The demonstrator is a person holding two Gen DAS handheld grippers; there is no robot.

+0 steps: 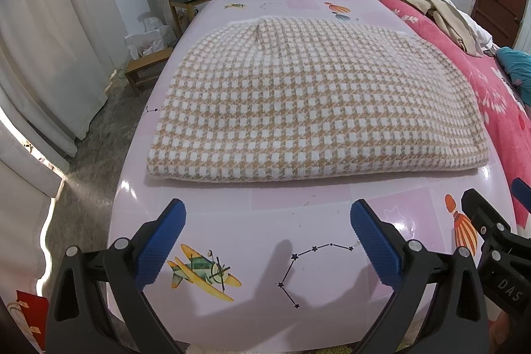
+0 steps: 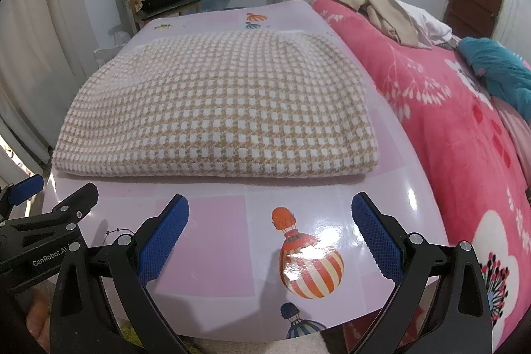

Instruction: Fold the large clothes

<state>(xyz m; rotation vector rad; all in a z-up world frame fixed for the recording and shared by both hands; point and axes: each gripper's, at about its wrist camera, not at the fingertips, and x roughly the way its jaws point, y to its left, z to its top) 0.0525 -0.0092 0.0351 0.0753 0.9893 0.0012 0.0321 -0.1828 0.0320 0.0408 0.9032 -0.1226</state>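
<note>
Checked knit in tan and white: a folded garment [image 1: 315, 102] lies flat on a glossy pink table [image 1: 298, 254], straight ahead of both grippers. Its long axis runs side to side across their line of sight, with a thick folded edge facing them.

Left gripper [image 1: 267, 241] hangs low over the bare table, short of that near edge, jaws spread wide and holding nothing. Ahead of it lies the garment's left half, with the left corner a little to its left.

Right gripper [image 2: 270, 238] hangs the same way, just beside its partner, jaws also wide apart and empty. Ahead of it lies the garment's right half, with the right corner a little to its right.

Neither tool touches the cloth. Each looks about equally near the edge, so each hand seems placed for its own corner. A pink blanket [image 2: 464, 128] lies right of the table.
</note>
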